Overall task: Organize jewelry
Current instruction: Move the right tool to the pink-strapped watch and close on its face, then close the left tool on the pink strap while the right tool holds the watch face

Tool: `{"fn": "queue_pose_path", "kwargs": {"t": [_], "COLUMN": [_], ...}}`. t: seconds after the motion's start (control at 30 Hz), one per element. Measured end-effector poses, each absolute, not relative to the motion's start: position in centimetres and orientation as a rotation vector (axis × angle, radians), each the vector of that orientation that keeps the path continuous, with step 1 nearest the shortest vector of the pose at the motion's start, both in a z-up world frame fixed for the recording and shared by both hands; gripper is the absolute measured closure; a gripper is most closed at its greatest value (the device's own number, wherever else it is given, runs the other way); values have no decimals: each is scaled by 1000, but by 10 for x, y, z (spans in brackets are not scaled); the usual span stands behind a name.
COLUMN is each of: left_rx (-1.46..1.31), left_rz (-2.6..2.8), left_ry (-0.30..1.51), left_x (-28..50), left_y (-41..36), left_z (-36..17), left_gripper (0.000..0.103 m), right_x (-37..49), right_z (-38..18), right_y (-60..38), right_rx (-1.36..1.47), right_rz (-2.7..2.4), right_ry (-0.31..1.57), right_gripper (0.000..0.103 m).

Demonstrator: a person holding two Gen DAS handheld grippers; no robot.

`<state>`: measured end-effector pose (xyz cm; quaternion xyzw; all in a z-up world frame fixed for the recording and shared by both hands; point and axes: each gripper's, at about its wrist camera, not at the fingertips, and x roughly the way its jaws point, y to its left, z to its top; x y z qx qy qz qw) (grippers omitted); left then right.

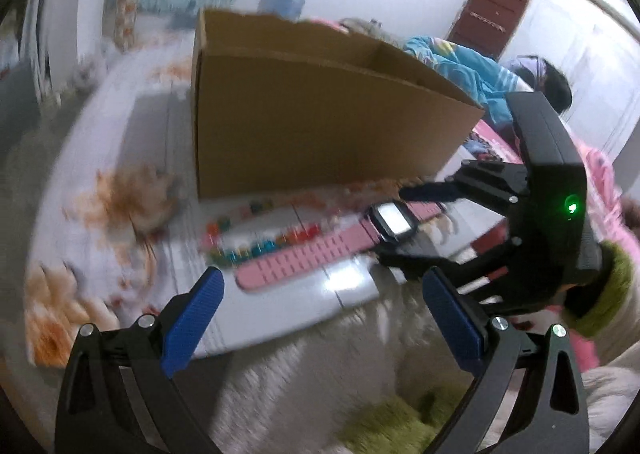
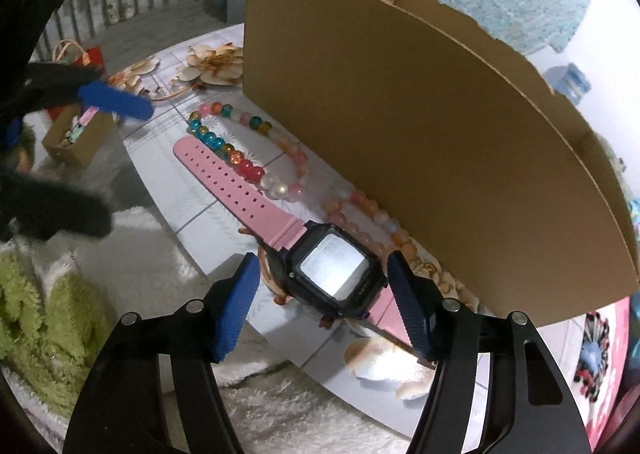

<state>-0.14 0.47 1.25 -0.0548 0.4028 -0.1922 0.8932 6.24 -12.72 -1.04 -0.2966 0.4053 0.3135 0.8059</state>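
The right gripper [image 2: 320, 294] is standing open, its two blue pads flanking the face of one watch [image 2: 334, 274] without clearly touching it. The watch is lying on the counter [image 2: 192, 210] just in front of one box [image 2: 420, 126]. Two bead strings [image 2: 240, 150] are lying between watch and box. The left gripper [image 1: 320, 318] is hanging open, holding nothing, nearer than the watch.

Both wrist views closely share the watch [image 1: 394, 221] and box [image 2: 420, 126].

Matt cardboard box [image 2: 420, 134], glossy beads [image 2: 240, 162], ribbed fingers [image 2: 236, 310]
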Motion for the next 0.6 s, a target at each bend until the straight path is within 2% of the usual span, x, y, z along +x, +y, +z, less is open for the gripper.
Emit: {"fn": "queue_pose_path", "kwargs": {"t": [0.07,0.13,0.53,0.6], "left_rx": [-43,22,323,389], "left_rz": [-396,-400,-411,-407], "left_ry": [812,800,686,662], "left_x": [-1,0,-6,-6], "left_y": [-6,-17,-64,-69], "left_z": [14,12,-1,-4], "left_gripper": [6,6,6,15], "right_x": [70,75,114,121], "right_z": [-8,-6,8,10], "right_y": [-133,-138,-177,-186], "right_rx": [-621,-614,-443,-390], "right_rz": [689,694,831,856], "right_ry": [886,888,994,1026], "right_gripper": [47,55,56,56]}}
